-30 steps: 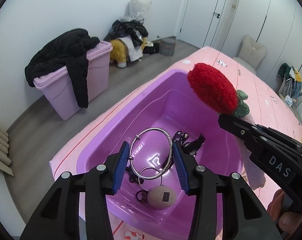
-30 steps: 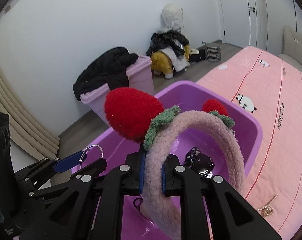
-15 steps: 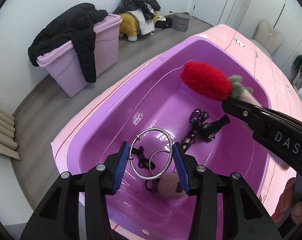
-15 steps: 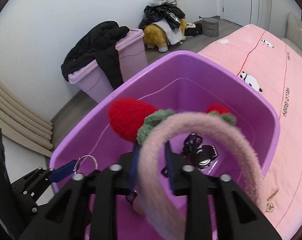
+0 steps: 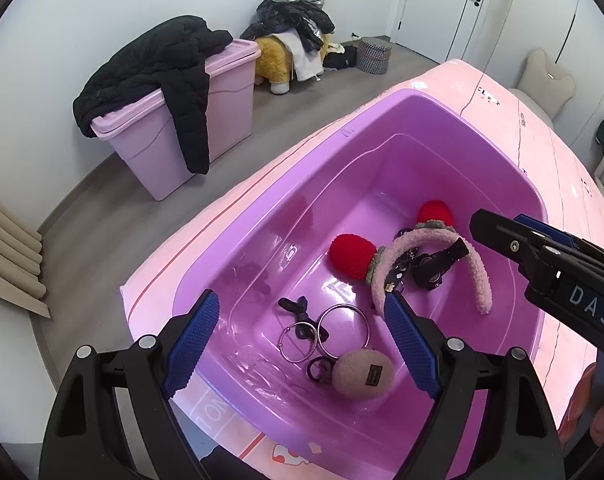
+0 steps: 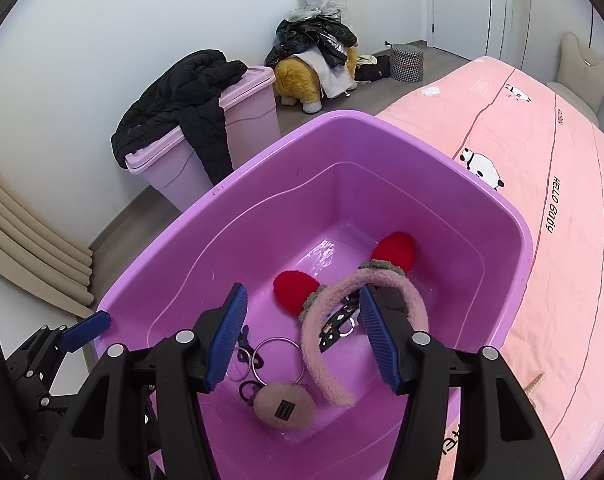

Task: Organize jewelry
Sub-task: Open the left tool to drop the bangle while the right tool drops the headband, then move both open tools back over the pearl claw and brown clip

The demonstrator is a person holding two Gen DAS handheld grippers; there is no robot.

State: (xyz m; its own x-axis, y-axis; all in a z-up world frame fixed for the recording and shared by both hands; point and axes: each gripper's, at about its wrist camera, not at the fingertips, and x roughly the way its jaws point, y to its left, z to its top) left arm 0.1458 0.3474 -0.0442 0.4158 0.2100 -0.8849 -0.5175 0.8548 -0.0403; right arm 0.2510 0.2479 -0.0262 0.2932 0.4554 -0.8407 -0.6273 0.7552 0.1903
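Observation:
A purple tub (image 5: 382,120) (image 6: 342,118) stands on the pink bedspread. On its floor lie a pink fluffy headband (image 5: 434,236) (image 6: 322,336) with two red strawberries, silver bangles (image 5: 320,332) (image 6: 278,339), a beige pom-pom charm (image 5: 364,374) (image 6: 284,406) and black hair clips (image 5: 430,268). My left gripper (image 5: 300,312) hangs over the bangles, its jaws opening with nothing pressed between them. My right gripper (image 6: 304,300) hovers above the headband, jaws opening too and apart from it. One of the right gripper's fingers (image 5: 542,248) shows in the left wrist view.
The pink bedspread (image 6: 562,200) stretches to the right, with a small gold piece (image 6: 536,384) on it near the tub. On the floor stand a pink bin (image 5: 174,140) draped with a black jacket, a plush toy under clothes (image 5: 290,60) and a checked basket (image 5: 376,54).
Both grippers have opened and sunk toward the tub. The bangles left the left gripper and the headband left the right gripper; both now lie in the tub.

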